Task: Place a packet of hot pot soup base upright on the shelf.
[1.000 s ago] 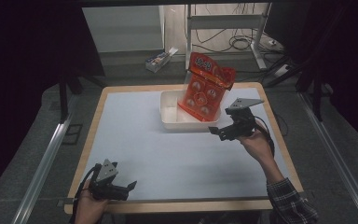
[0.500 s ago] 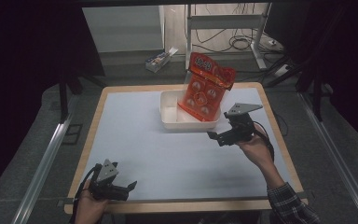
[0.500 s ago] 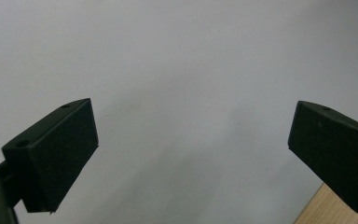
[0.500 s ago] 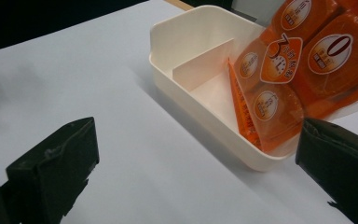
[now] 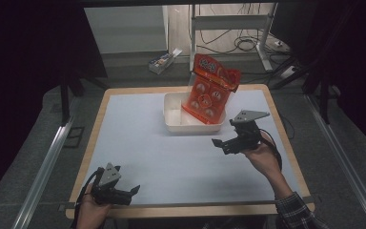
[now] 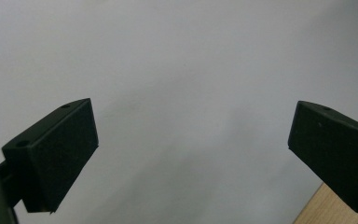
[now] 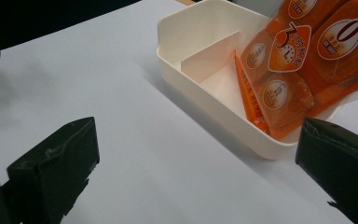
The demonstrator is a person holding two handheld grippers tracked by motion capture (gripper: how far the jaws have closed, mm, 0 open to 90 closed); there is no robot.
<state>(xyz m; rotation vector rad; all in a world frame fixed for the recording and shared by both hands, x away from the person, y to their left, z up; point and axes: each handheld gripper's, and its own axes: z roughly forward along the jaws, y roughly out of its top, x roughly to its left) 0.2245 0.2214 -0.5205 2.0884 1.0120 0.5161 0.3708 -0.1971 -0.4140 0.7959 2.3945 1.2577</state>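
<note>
1. Dark surroundings frame our pale blue-grey table [image 5: 171,157], which has a wooden rim and cables on the floor beyond its far edge
2. Our orange packet [image 5: 210,93] stands tilted in the right compartment of the white tray [image 5: 174,117], its lower end down inside and its top leaning up and out past the far right rim
3. From the right gripper view we see the packet [image 7: 303,70] pressed against the tray's [image 7: 200,93] right end, printed with round labels, while a divider wall separates it from the bare left compartment
4. Our right gripper [image 5: 225,143] hovers just in front of the tray's near right corner, jaws spread wide and holding nothing, clear of the packet
5. Our left gripper [image 5: 132,192] sits at the near left edge of the table, well apart from the tray, and in its own view its jaws stand wide apart over bare surface with a sliver of wooden rim [image 6: 335,210] at the lower right
</note>
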